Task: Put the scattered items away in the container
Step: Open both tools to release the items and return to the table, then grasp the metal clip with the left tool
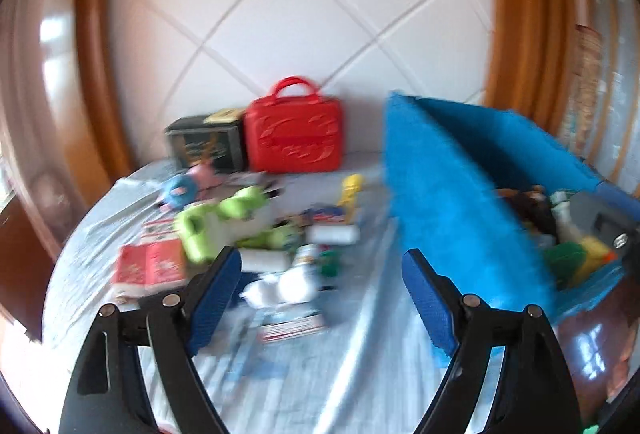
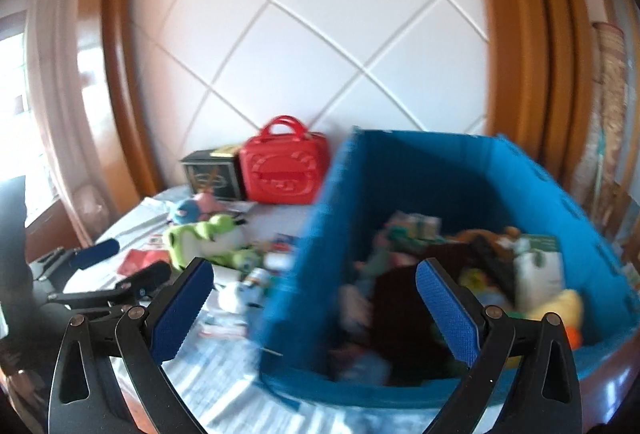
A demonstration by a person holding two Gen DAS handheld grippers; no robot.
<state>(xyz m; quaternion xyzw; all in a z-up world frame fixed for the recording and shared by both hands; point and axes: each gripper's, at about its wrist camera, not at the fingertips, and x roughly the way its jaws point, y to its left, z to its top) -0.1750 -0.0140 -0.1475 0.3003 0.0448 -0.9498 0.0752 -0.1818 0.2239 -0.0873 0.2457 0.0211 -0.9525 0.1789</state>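
Observation:
A blue fabric container [image 2: 304, 274] sits on the table's right side, holding several toys and packets; it also shows in the left wrist view [image 1: 448, 202]. Scattered items lie left of it: a green plush toy [image 1: 216, 222], a red packet [image 1: 150, 268], white objects [image 1: 288, 284], a yellow toy [image 1: 350, 190], a blue and pink plush [image 1: 184, 186]. My left gripper [image 1: 322, 294] is open and empty above the scattered items. My right gripper [image 2: 314, 300] is open and empty, hovering over the container's near left wall. The left gripper [image 2: 116, 266] also shows in the right wrist view.
A red handbag [image 1: 294, 132] and a dark box [image 1: 206, 146] stand at the back against the white padded wall. A pale cloth [image 1: 304, 374] covers the round table. Wooden panels frame both sides.

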